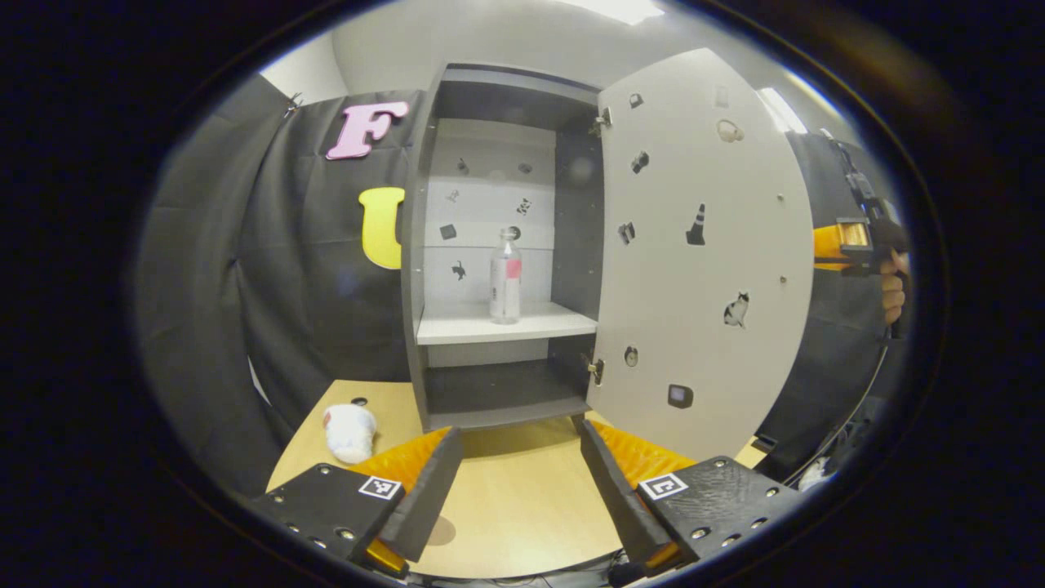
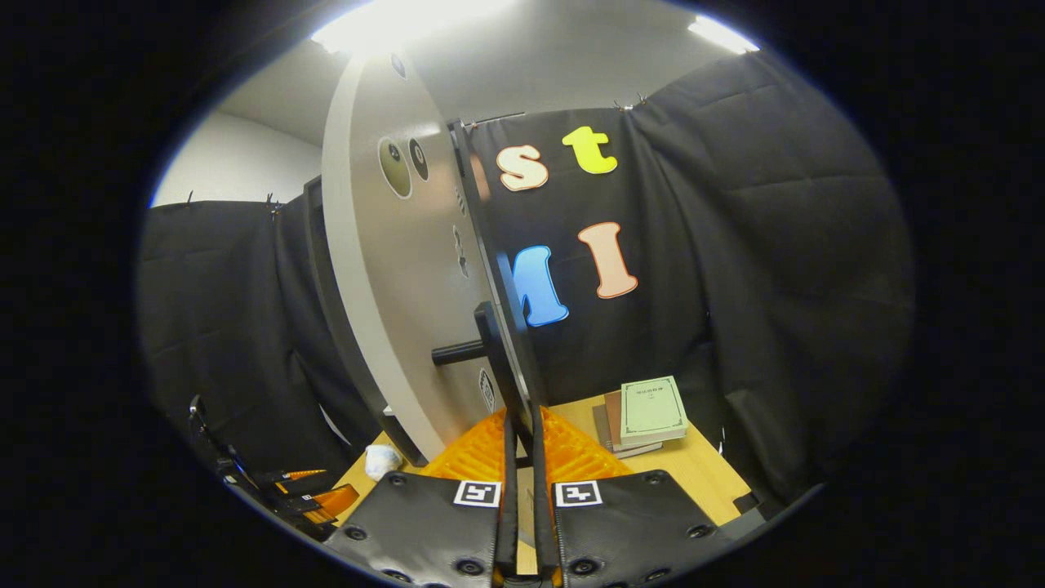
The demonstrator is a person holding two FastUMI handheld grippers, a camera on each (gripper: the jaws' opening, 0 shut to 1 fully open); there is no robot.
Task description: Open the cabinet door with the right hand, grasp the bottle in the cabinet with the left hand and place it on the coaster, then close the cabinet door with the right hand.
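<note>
The right gripper [image 2: 522, 457] pinched the edge of the cabinet door [image 2: 384, 269] between nearly closed jaws, holding it swung wide so the interior stayed reachable. The left gripper [image 1: 518, 482] waited with jaws spread, empty, aimed at the bottle [image 1: 505, 276] standing upright on the shelf [image 1: 506, 324] well ahead of its fingertips.

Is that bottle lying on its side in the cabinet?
No, the bottle stands upright on the white shelf inside the open cabinet.
</note>
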